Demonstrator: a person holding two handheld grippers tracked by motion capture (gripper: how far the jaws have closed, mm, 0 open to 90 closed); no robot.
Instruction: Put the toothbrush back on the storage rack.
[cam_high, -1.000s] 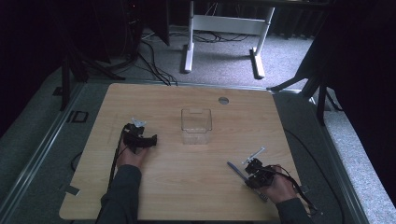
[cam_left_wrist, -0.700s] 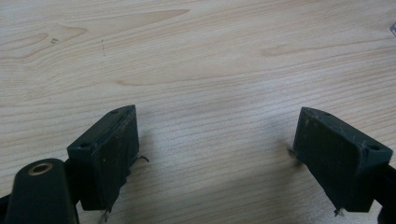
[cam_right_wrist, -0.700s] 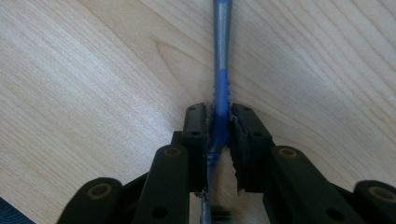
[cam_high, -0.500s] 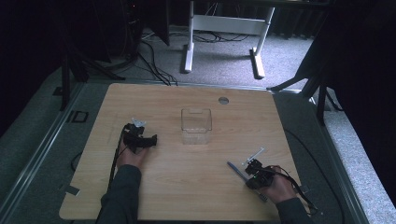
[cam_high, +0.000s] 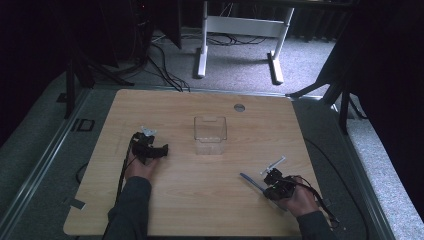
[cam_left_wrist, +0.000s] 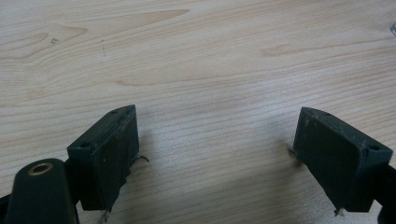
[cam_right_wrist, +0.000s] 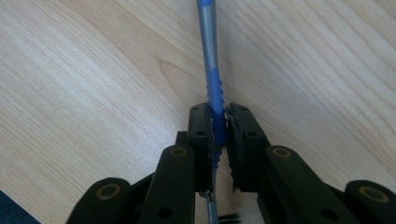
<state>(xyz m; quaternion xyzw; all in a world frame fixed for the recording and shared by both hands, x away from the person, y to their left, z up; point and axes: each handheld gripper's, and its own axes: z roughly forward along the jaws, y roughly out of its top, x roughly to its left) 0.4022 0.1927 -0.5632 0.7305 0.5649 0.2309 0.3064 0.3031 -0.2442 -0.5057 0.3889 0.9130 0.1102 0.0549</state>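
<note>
A slim pen (cam_right_wrist: 208, 42) with a blue ribbed grip and a grey barrel lies low over the wooden table (cam_high: 200, 200). My right gripper (cam_right_wrist: 218, 112) is shut on the blue grip, and its jaws have just been closing on it. From above, the pen (cam_high: 250, 179) pokes out up and to the left of that gripper (cam_high: 267, 187), near the table's front right. My left gripper (cam_left_wrist: 215, 135) rests on the table with its jaws wide open and only bare wood between them. It (cam_high: 162, 149) sits left of centre.
A clear plastic box (cam_high: 210, 135) stands upright at the table's middle, between the two grippers and slightly beyond them. A small round grommet (cam_high: 239, 107) sits near the far edge. Cables trail from both grippers toward the front edge.
</note>
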